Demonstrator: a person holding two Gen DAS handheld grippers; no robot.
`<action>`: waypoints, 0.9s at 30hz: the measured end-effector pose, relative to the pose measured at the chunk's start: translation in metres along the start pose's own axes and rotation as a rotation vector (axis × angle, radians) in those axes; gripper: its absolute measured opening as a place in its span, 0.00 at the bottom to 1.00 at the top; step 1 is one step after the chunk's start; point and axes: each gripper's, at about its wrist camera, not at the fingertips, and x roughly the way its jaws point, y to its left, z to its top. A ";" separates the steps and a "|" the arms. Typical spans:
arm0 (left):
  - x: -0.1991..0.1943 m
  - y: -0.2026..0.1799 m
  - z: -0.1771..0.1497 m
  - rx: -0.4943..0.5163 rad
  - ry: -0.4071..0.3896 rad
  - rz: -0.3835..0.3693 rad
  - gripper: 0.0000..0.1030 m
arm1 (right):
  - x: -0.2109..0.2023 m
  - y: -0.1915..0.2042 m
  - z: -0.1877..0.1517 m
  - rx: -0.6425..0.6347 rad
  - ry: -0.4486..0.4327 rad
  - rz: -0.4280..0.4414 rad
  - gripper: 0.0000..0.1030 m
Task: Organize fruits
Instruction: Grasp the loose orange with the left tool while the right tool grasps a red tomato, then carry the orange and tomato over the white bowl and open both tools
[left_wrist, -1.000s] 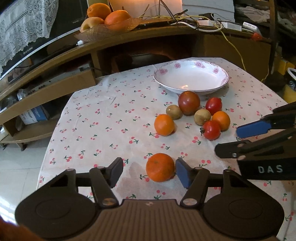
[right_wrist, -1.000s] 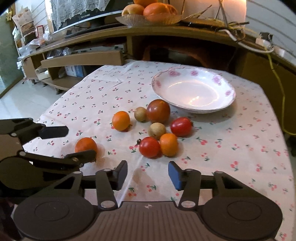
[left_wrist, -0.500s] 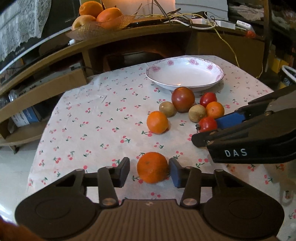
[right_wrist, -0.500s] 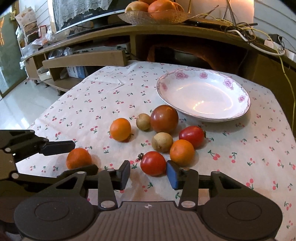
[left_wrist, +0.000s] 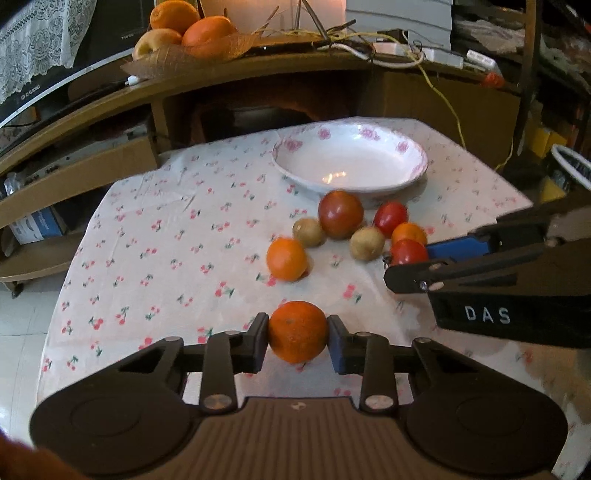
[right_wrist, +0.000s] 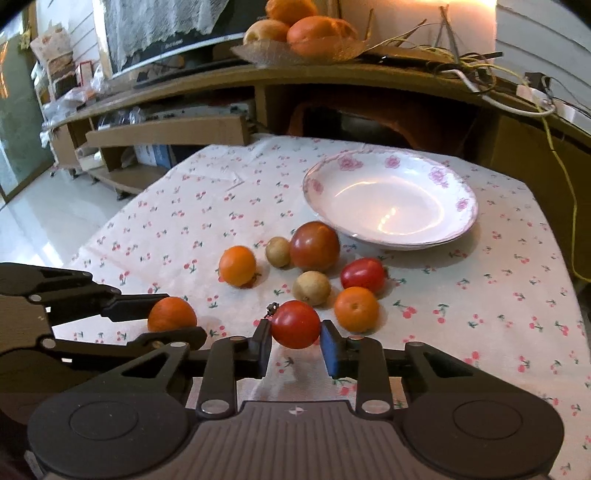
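My left gripper is shut on an orange mandarin near the table's front edge; both show in the right wrist view. My right gripper has its pads against both sides of a red tomato, seen in the left wrist view too. Loose on the cloth are two more mandarins, a second red tomato, a big dark tomato and two small brown fruits. An empty white flowered bowl stands behind them.
The table carries a white cherry-print cloth. A wooden shelf unit runs behind it with a basket of oranges and cables on top. The floor drops off at the left.
Both grippers have moved forward and closed: the left onto the near mandarin, the right onto the nearest red tomato. The other fruits have stayed in place.
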 end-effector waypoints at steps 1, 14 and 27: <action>-0.001 0.000 0.004 -0.013 0.002 -0.010 0.37 | -0.003 -0.003 0.002 0.007 -0.005 0.000 0.28; 0.036 -0.007 0.095 0.001 -0.079 -0.086 0.37 | 0.008 -0.055 0.055 0.091 -0.087 -0.098 0.28; 0.086 -0.019 0.120 0.054 -0.045 -0.074 0.37 | 0.047 -0.096 0.069 0.131 -0.032 -0.129 0.29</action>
